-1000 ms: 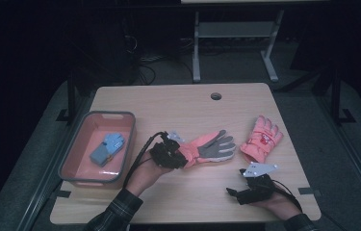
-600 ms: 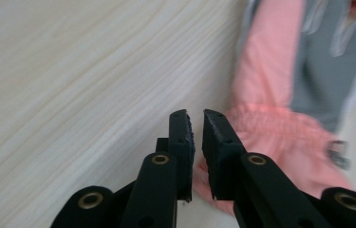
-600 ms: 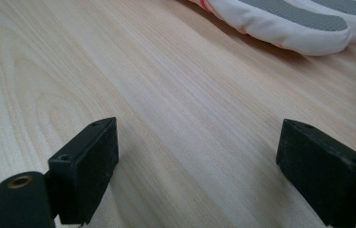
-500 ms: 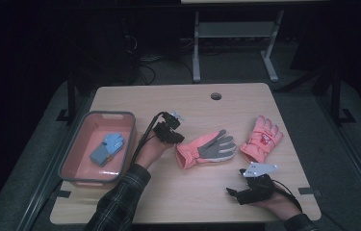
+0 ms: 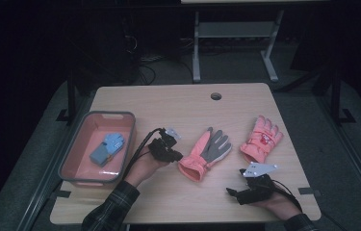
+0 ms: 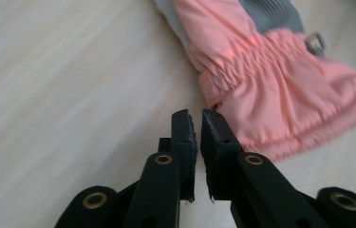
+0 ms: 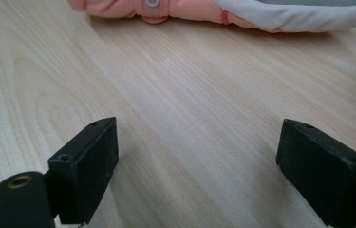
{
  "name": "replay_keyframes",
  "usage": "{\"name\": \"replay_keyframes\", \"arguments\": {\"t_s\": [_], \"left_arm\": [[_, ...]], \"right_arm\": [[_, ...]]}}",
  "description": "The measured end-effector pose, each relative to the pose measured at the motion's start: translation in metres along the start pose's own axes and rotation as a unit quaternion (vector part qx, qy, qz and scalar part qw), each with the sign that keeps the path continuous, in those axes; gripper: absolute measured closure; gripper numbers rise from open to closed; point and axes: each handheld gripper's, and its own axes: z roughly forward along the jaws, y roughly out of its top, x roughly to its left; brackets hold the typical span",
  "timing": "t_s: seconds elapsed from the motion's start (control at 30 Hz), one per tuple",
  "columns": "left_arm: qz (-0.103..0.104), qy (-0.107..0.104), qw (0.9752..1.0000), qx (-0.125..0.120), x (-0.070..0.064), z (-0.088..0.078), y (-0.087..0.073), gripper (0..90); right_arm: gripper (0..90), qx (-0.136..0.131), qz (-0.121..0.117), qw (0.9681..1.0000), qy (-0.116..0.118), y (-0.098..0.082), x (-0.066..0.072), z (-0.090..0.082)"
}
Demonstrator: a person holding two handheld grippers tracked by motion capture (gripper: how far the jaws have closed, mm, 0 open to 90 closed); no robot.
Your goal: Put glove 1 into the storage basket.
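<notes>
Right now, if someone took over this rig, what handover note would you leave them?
Left gripper: jaws nearly shut, just closing, nothing between them, at the cuff of the palm-up pink glove.
Right gripper: open, empty, low over the table near its front edge.
Second pink glove lies to the right.
Done: one blue glove is in the pink bin.
Left: probably both pink gloves into the bin.

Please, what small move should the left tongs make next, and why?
Probably open them and ease onto the cuff of the pink glove. The left tongs have just been closing, with nothing between them, their tips beside the cuff's edge.
</notes>
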Motion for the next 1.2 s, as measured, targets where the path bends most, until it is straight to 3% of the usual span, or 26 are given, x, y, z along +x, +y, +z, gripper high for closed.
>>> {"name": "replay_keyframes", "arguments": {"t_s": [0.23, 0.3, 0.6, 0.67, 0.83, 0.97, 1.1, 1.2], "left_arm": [[0.023, -0.044, 0.9988, -0.002, -0.024, 0.0, -0.011, 89.5], [0.02, -0.057, 0.9982, -0.004, -0.033, 0.004, -0.013, 89.6], [0.061, -0.088, 0.9941, 0.014, -0.071, 0.023, -0.011, 89.6], [0.072, -0.086, 0.9936, 0.013, -0.076, 0.026, -0.009, 89.6], [0.073, -0.078, 0.9942, 0.006, -0.075, 0.025, -0.007, 89.5], [0.071, -0.05, 0.9962, -0.003, -0.064, 0.015, -0.014, 89.2], [0.077, -0.016, 0.9969, -0.007, -0.052, 0.009, -0.024, 81.5], [0.069, -0.008, 0.9975, -0.014, -0.043, 0.004, -0.035, 73.0]], "right_arm": [[13.7, 0.0, 0.0, 1.0, 0.0, 0.0, 0.0, 0.0], [13.7, 0.0, 0.0, 1.0, 0.0, 0.0, 0.0, 0.0], [13.7, 0.0, -0.001, 1.0, 0.0, 0.0, 0.0, 0.0], [13.7, 0.001, 0.0, 1.0, 0.0, 0.0, 0.0, 0.0], [13.7, 0.001, 0.0, 1.0, 0.0, 0.0, 0.0, 0.0], [13.6, 0.0, 0.0, 1.0, 0.0, 0.0, 0.0, 0.0], [12.9, 0.001, 0.003, 1.0, -0.002, 0.0, 0.0, 0.0], [13.0, 0.002, 0.003, 1.0, -0.002, 0.0, 0.0, 0.0]]}}
